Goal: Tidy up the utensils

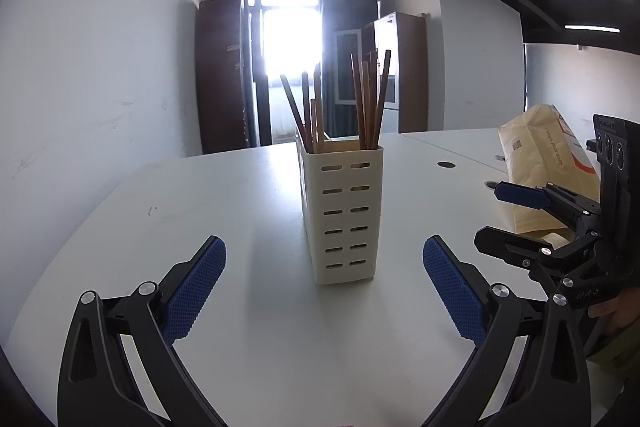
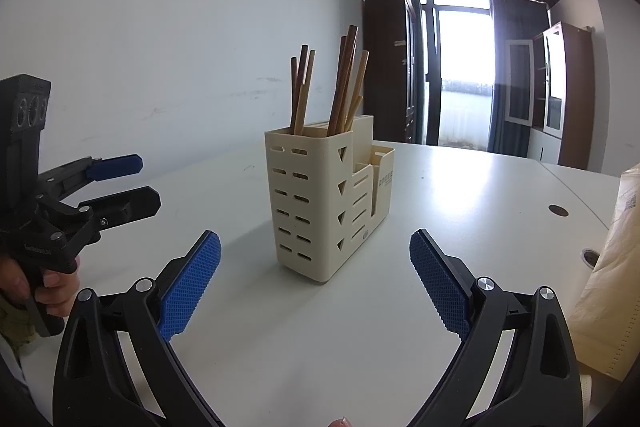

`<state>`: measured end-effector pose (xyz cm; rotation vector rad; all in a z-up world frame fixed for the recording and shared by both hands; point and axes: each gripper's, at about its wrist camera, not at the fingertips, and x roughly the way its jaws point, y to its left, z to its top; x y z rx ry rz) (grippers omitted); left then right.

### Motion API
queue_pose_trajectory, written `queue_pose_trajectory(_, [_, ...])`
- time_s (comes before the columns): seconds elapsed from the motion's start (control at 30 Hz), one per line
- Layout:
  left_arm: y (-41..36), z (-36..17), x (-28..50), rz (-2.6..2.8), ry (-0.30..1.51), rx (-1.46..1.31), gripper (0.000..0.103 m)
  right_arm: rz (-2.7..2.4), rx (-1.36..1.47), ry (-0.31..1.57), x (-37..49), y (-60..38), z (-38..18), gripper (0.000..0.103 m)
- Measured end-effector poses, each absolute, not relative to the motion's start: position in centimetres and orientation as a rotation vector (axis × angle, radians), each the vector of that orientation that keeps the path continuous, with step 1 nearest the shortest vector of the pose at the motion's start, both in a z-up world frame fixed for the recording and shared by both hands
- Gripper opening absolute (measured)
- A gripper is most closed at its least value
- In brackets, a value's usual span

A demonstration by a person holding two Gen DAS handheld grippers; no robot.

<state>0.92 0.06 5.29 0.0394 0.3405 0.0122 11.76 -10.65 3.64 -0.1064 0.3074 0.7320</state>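
A cream slotted utensil holder stands upright on the white table. Several wooden chopsticks stick out of its tall compartments. Its lower side compartments, seen in the right wrist view, show nothing inside. My left gripper is open, a short way in front of the holder, with nothing between its fingers. My right gripper is also open and empty, to the right of the holder. Neither gripper touches it.
A tan paper bag stands on the table at the right, close behind my right gripper. Round cable holes sit in the tabletop. A person's hand holds the left gripper's handle. A wall runs along the left.
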Motion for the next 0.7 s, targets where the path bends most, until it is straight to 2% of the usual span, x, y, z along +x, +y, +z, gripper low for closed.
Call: queue_pose_trajectory(0.7, [0.04, 5.11, 1.39, 0.012, 0.363, 0.026, 0.097, 0.735, -0.11, 0.308, 11.76, -10.71, 3.5, 0.096])
